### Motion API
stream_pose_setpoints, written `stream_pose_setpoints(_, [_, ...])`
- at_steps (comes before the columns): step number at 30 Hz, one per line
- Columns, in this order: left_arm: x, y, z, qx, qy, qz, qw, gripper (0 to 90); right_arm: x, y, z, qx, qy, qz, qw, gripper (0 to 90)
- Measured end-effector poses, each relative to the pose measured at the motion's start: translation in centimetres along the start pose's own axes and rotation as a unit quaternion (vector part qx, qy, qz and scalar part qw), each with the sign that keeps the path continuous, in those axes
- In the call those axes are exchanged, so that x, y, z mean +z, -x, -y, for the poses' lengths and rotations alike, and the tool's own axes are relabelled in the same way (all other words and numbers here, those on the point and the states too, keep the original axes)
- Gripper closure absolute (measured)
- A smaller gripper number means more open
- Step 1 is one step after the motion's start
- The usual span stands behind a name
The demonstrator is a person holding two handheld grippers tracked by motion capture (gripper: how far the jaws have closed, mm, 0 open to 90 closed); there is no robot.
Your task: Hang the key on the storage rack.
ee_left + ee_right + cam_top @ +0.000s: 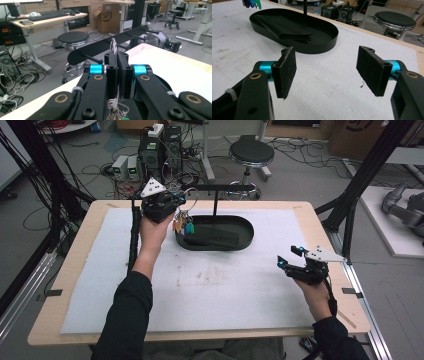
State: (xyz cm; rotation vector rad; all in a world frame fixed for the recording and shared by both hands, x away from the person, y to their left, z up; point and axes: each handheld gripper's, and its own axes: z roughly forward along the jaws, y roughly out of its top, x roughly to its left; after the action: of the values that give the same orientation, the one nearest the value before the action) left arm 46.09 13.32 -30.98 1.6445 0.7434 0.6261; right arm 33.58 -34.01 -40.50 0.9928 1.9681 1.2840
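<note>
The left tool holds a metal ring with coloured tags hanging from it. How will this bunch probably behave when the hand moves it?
The ring looks like thin stiff wire pinched between the shut left tool, so it may twist or slip sideways. The coloured tags hang loose below, so they will likely swing and jingle. The bunch seems light for its size.
</note>
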Motion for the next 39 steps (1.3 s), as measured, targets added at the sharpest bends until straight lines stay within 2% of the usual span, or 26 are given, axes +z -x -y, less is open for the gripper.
stream_pose_setpoints(5, [0.3,-0.6,0.5,-0.012,-0.005,-0.004,0.9999,86.4,0.1,-0.1,0.0,0.0,-0.001,-0.001,1.0,32.9])
stream_pose_setpoints(9, [0.5,-0.9,0.9,-0.012,-0.011,-0.01,0.9998,86.3,0.1,-0.1,0.0,-0.001,-0.001,0.0,1.0,33.0])
stream_pose_setpoints(15, [0.7,-1.3,1.6,-0.022,-0.017,-0.017,0.9995,86.3,0.0,-0.1,0.0,0.0,-0.002,0.0,1.0,33.0])
stream_pose_setpoints(33, [1.2,-1.5,2.7,-0.026,-0.027,-0.024,0.999,84.4,0.0,-0.1,0.0,-0.001,-0.003,0.001,1.0,33.0])
stream_pose_setpoints(35, [1.2,-1.5,2.7,-0.021,-0.033,-0.03,0.9988,84.2,0.1,-0.1,0.1,-0.003,-0.003,0.0,1.0,33.0])
stream_pose_setpoints(39, [1.0,-1.8,2.7,-0.031,-0.031,-0.039,0.9983,80.0,0.0,-0.1,0.0,-0.002,-0.003,0.001,1.0,33.0])
